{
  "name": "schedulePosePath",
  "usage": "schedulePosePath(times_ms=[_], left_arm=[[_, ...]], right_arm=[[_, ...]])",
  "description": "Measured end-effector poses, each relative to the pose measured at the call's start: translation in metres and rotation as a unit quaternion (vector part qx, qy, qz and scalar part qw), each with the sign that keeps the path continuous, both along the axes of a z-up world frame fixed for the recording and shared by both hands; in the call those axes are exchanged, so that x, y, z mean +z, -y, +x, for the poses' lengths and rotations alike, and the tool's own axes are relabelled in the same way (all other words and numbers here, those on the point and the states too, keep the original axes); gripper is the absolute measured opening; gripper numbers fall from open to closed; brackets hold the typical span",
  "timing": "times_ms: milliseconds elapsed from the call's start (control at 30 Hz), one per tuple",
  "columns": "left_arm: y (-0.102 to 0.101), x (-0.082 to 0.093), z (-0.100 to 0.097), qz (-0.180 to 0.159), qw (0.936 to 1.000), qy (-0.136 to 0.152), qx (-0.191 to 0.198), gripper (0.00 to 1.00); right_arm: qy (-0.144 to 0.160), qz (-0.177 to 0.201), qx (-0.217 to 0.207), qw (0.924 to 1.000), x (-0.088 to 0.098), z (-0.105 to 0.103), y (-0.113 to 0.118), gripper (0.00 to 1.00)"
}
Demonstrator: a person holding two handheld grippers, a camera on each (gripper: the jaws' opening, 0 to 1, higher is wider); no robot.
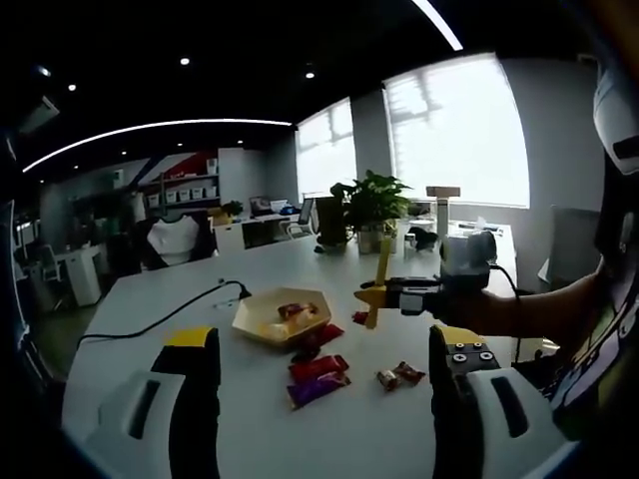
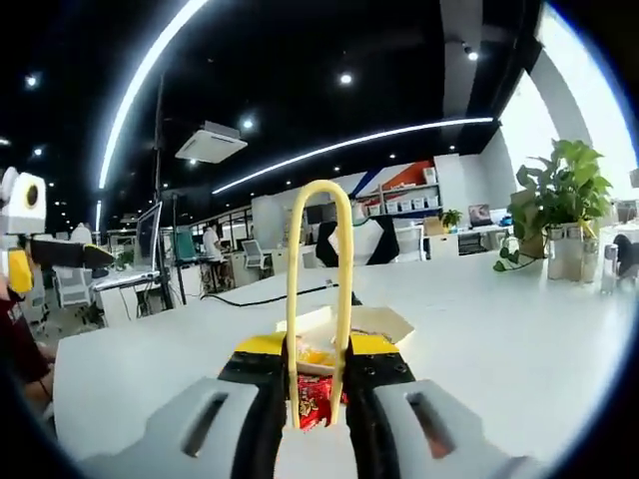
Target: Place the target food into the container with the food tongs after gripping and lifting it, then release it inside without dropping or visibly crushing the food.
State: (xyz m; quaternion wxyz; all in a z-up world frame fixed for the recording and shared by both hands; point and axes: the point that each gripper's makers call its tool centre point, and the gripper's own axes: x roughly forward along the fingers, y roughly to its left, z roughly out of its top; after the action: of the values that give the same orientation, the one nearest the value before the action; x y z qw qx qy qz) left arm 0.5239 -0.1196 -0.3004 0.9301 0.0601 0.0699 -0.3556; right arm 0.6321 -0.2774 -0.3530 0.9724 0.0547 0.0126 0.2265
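In the left gripper view, the left gripper [image 1: 319, 399] stands spread wide with nothing between its jaws above the white table [image 1: 150, 299]. Ahead lies the cream hexagonal tray [image 1: 281, 321], snacks inside, with red and purple snack packets [image 1: 319, 377] and a small brown wrapped candy [image 1: 399, 375] just beside it. Further right, the right gripper [image 1: 375, 290] clenches the yellow plastic food tongs [image 1: 380, 281], their tips gripping a red snack packet [image 2: 316, 399] above the tray's near edge in the right gripper view.
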Motion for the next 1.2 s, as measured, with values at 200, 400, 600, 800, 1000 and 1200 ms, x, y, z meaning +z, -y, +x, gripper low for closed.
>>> schedulePosePath(times_ms=[200, 400, 600, 800, 1000, 1200], left_arm=[[0.001, 0.003, 0.001, 0.001, 1.0, 0.006, -0.005, 0.92], [0.001, 0.004, 0.001, 0.01, 0.9998, 0.011, -0.012, 0.93], [0.002, 0.003, 0.001, 0.006, 0.9999, 0.009, -0.013, 0.95], [0.003, 0.001, 0.002, 0.0, 0.9999, 0.004, -0.012, 0.95], [0.001, 0.005, 0.002, -0.002, 0.9999, 0.008, -0.012, 0.95], [0.003, 0.007, -0.001, -0.006, 0.9997, 0.014, -0.019, 0.97]], right_arm=[[0.022, -0.016, 0.005, 0.9996, 0.017, 0.027, 0.002, 0.16], [0.024, -0.01, 0.012, 0.9996, 0.028, 0.067, 0.002, 0.16], [0.017, 0.002, 0.03, 0.9994, 0.036, 0.098, -0.016, 0.16], [-0.003, -0.012, 0.052, 0.9986, 0.022, 0.124, -0.052, 0.16], [-0.037, -0.038, 0.063, 0.9966, 0.001, 0.146, -0.071, 0.17], [-0.051, -0.062, 0.072, 0.9942, -0.011, 0.154, -0.078, 0.17]])
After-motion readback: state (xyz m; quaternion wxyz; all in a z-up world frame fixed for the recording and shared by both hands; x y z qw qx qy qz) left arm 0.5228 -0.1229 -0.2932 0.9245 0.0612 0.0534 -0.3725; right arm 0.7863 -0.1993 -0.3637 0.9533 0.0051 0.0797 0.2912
